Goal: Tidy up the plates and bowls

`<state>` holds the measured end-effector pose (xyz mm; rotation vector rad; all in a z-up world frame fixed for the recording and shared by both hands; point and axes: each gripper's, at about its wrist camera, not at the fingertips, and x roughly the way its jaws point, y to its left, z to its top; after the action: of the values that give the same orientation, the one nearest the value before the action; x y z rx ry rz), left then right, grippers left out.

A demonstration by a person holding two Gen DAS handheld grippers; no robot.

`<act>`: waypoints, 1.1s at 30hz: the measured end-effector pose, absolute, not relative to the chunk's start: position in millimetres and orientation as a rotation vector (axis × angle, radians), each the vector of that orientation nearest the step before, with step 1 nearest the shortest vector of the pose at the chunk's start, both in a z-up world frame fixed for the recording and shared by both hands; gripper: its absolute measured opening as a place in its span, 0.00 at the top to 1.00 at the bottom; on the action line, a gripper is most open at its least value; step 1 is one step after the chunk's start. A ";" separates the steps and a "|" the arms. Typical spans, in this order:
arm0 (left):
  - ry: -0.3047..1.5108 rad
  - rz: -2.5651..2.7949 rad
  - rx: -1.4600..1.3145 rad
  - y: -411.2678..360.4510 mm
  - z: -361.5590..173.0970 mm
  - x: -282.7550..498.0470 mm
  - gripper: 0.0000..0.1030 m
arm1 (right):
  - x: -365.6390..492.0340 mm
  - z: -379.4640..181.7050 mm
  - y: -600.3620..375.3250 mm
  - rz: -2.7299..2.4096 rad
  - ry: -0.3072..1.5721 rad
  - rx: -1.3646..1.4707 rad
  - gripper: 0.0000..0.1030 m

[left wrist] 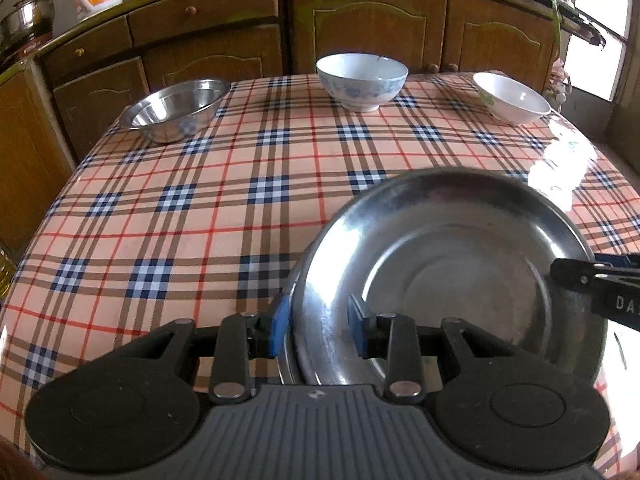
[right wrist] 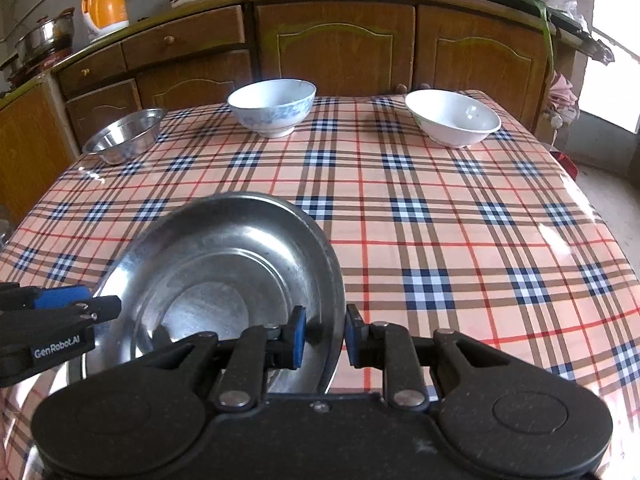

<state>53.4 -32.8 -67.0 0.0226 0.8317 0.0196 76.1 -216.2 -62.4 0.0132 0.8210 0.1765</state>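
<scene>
1. While three bowls wait untouched along the far edge of the checked tablecloth [left wrist: 200,220], the only piece being handled is the steel plate [left wrist: 440,260], which lies at the near edge between the two tools.
2. Left gripper [left wrist: 318,320]: its blue pads sit either side of the plate's left rim and look pressed onto it, so I judge it clamped on the plate.
3. Right gripper [right wrist: 326,332]: its pads straddle the opposite rim. Whether they pinch it or stand just clear, I cannot tell.
4. Just beneath the plate's near side a second steel rim [left wrist: 285,360] shows. The plate may therefore be resting on another plate, which would make the plate stack started or done, but too little of it is in view to be sure.
5. Left to do, by my reading: the steel bowl [left wrist: 176,112], the blue-patterned bowl [left wrist: 360,80] and the white bowl [left wrist: 516,98] stand well apart and unstacked, so the bowl half looks unstarted.
</scene>
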 end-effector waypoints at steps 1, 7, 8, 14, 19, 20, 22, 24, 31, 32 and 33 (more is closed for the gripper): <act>0.831 0.019 0.018 -32.1 -66.8 53.4 0.67 | 75.7 -62.3 -218.1 0.174 0.819 0.016 0.74; 0.830 0.040 0.002 -28.5 -65.0 52.5 0.65 | 71.0 -54.1 -227.7 0.163 0.785 0.025 0.66; 0.831 0.045 -0.002 -27.3 -64.4 52.2 0.59 | 69.3 -52.6 -230.0 0.158 0.776 0.027 0.57; 0.807 0.042 -0.024 -22.5 -56.6 48.7 0.29 | 56.4 -44.4 -245.2 0.165 0.736 0.052 0.27; 0.800 0.055 -0.027 -20.5 -53.8 47.0 0.24 | 48.4 -45.8 -255.6 0.125 0.723 0.050 0.26; 0.799 0.056 -0.029 -19.8 -53.5 46.5 0.23 | 47.7 -46.5 -260.0 0.103 0.719 0.066 0.26; 0.798 0.061 -0.031 -18.5 -52.6 45.6 0.22 | 47.6 -46.9 -269.0 0.074 0.717 0.105 0.26; 0.795 0.064 -0.033 -17.5 -51.5 45.2 0.21 | 50.9 -46.9 -276.7 0.070 0.721 0.151 0.26; 0.799 0.068 -0.031 -17.4 -50.8 45.1 0.19 | 69.4 -51.7 -272.1 0.105 0.753 0.185 0.25; 0.800 0.068 -0.030 -17.2 -50.7 45.0 0.19 | 73.5 -52.4 -269.2 0.105 0.755 0.180 0.25; 0.800 0.068 -0.030 -16.9 -50.5 44.6 0.18 | 77.3 -53.8 -266.4 0.104 0.760 0.176 0.25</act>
<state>44.6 -16.9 -50.5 -0.0297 0.7996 0.0682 77.3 -266.4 -53.8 0.1763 0.7602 0.1044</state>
